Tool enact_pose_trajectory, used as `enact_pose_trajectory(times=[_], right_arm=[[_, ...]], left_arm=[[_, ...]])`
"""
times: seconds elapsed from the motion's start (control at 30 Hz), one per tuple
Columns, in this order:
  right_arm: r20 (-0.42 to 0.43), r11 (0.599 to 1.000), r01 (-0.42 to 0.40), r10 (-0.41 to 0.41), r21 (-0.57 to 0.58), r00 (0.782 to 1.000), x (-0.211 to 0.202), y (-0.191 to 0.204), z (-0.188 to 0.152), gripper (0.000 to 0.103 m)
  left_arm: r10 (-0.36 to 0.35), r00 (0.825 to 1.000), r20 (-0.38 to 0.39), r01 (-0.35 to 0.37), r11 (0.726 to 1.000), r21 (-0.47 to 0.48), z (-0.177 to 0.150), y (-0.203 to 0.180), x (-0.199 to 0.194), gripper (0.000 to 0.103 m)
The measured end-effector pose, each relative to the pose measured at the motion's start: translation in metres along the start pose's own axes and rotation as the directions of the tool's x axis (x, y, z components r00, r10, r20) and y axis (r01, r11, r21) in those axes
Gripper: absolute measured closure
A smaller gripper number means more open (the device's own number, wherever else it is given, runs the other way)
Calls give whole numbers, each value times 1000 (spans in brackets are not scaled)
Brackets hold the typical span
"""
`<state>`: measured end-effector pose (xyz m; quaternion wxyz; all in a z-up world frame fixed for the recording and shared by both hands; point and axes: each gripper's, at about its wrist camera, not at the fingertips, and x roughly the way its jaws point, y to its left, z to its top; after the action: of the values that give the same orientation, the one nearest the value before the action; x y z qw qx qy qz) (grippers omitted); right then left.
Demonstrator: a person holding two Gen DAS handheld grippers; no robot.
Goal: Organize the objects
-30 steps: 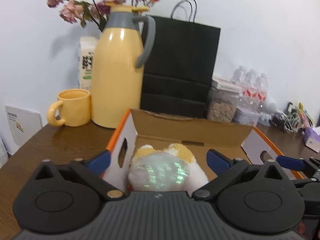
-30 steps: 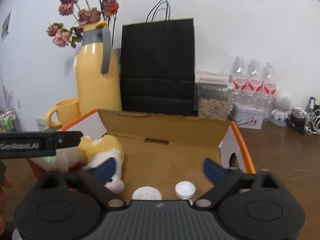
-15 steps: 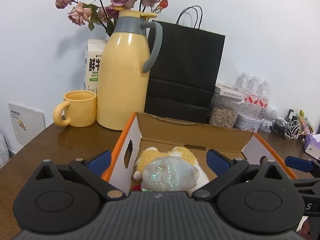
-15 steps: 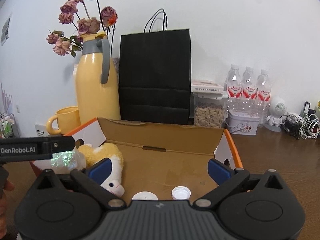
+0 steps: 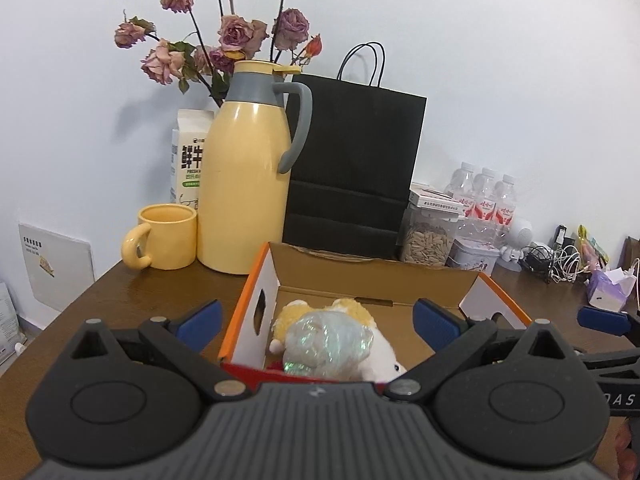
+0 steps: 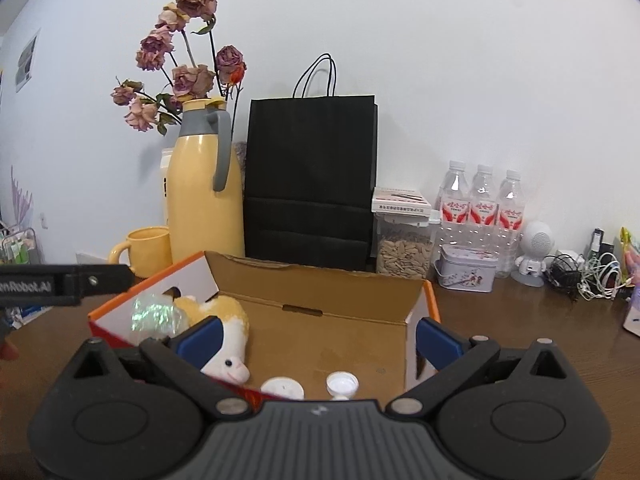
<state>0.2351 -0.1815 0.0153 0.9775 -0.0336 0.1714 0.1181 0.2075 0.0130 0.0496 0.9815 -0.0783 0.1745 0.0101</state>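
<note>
**Both grippers free above the box: choosing the next pick with care**

Brown wooden table (image 5: 100, 300) carries an open cardboard box (image 5: 372, 280) in front of a yellow thermos (image 5: 244, 184), a yellow mug (image 5: 168, 236) and a black paper bag (image 5: 356, 168).

Left wrist view: the left gripper (image 5: 316, 318) hovers over the near left corner of the box with its jaws spread wide and nothing between them. Below lies an iridescent crumpled wrapper (image 5: 326, 344), resting on a plush toy (image 5: 352, 312) against the box's left wall. I judge that this item is already placed, so the hand should lift straight up and avoid snagging the wrapper or the orange rim.

Right wrist view: the right gripper (image 6: 316, 338) is likewise released and holds nothing, poised over the near edge of the box. The plush toy (image 6: 228, 344) and wrapper (image 6: 156, 316) sit at the left; two white caps (image 6: 342, 383) lie on the box floor, apart from each other and near the front wall. The right half of the floor is bare. Whatever goes in next would fit best there, lowered gently rather than dropped, so the small caps do not scatter.
</note>
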Motion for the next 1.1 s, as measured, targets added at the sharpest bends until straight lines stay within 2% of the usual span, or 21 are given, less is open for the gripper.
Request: enact_pose_trajectory(times=[0.37, 0.83, 0.97, 1.03, 1.1], right_arm=[[-59, 999, 39, -41, -19, 997, -50, -26, -30, 0], [-229, 998, 66, -66, -10, 971, -81, -56, -94, 1], [-259, 999, 53, -53, -10, 964, -80, -56, -103, 10], [-273, 999, 41, -42, -9, 961, -77, -55, -106, 18], [-287, 1000, 25, -26, -4, 958, -74, -53, -107, 36]], left_arm=[[20, 999, -39, -19, 1000, 24, -15, 9, -41, 0], [54, 988, -144, -50, 998, 35, -50, 27, -63, 0], [58, 986, -159, -53, 998, 36, -57, 31, -68, 0], [58, 984, -166, -53, 998, 34, -60, 32, -70, 0], [58, 983, -172, -53, 998, 33, -62, 34, -71, 0]])
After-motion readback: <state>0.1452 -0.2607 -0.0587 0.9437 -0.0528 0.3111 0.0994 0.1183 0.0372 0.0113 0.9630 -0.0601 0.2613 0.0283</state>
